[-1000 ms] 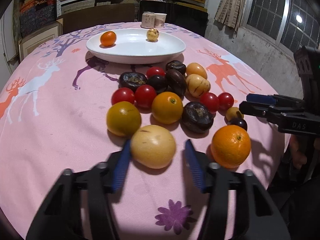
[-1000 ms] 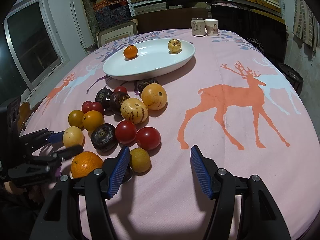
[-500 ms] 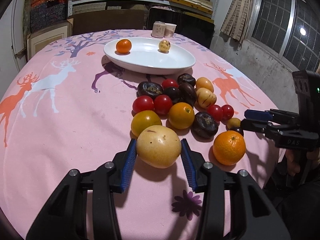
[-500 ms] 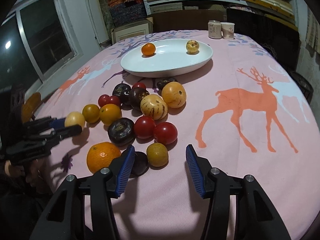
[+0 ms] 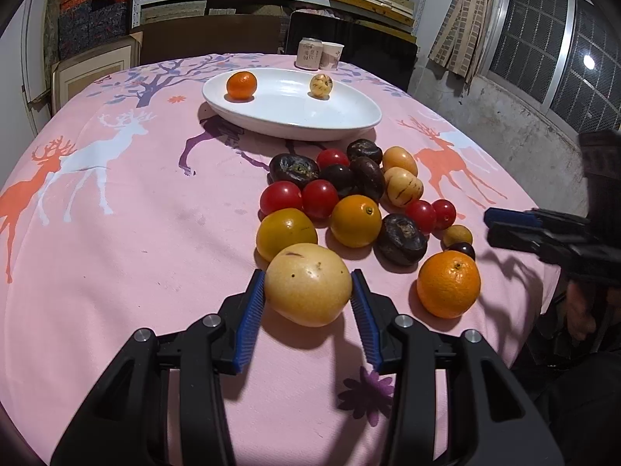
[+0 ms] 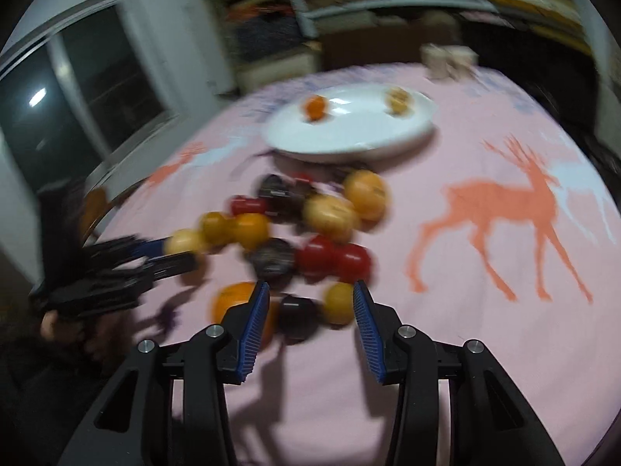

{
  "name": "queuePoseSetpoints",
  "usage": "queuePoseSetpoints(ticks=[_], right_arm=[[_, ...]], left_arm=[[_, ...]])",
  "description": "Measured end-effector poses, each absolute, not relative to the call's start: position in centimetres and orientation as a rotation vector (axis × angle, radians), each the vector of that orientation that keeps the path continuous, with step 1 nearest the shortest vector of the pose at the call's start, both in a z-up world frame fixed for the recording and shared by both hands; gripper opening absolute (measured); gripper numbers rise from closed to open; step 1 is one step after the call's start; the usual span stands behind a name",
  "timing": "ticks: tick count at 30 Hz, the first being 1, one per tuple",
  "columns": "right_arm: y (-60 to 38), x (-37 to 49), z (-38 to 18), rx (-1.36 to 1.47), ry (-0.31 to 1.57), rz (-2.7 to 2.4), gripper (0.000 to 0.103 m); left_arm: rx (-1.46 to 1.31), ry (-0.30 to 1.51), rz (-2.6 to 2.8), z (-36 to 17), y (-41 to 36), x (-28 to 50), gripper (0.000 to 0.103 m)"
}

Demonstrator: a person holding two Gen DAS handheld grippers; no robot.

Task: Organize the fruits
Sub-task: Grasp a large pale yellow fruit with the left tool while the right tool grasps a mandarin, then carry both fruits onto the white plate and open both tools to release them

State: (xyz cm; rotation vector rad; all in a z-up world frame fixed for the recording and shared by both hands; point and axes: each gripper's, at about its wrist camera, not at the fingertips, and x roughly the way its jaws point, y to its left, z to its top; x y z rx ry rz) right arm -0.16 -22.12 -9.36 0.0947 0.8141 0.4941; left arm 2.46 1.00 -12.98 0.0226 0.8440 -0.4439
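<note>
My left gripper (image 5: 308, 291) is shut on a pale yellow melon-like fruit (image 5: 308, 283), held just above the pink tablecloth. Behind it lies a pile of fruit: a yellow tomato (image 5: 286, 233), an orange one (image 5: 356, 220), red tomatoes (image 5: 319, 198), dark passion fruits (image 5: 401, 238) and a big orange (image 5: 448, 283). A white oval plate (image 5: 291, 110) at the back holds a small orange (image 5: 241, 85) and a small speckled fruit (image 5: 321, 85). My right gripper (image 6: 308, 303) is open; a dark fruit (image 6: 299, 316) and a small yellow fruit (image 6: 338, 303) lie between its fingers. That view is blurred.
A can and a paper cup (image 5: 320, 53) stand behind the plate. The round table's edge drops off at the right, by a concrete wall and window. Shelves and a dark chair stand beyond the table. The right gripper also shows in the left wrist view (image 5: 543, 229).
My left gripper closed on the pale yellow fruit and lifted it slightly. My right gripper moved left toward the small fruits near the pile's front.
</note>
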Motion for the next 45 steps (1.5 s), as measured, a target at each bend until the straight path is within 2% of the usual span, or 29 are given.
queuePoseSetpoints(ticks=[5,21,45], right_arm=[[-17.3,-1.7,-8.9,-0.117,0.776,0.587,0.045],[-14.8,-1.6,-10.6,-0.29,0.797,0.54,0.048],[-17.4,-1.0,-9.2,-0.086,0.766,0.564,0.045]], left_arm=[[0.019,0.858,-0.444,-13.3,1.0,2.8,0.043],[0.033,0.892,-0.443,-14.2,0.8,2.9,0.043],[0.029,0.818,-0.46,-12.2,0.9,1.9,0.043]])
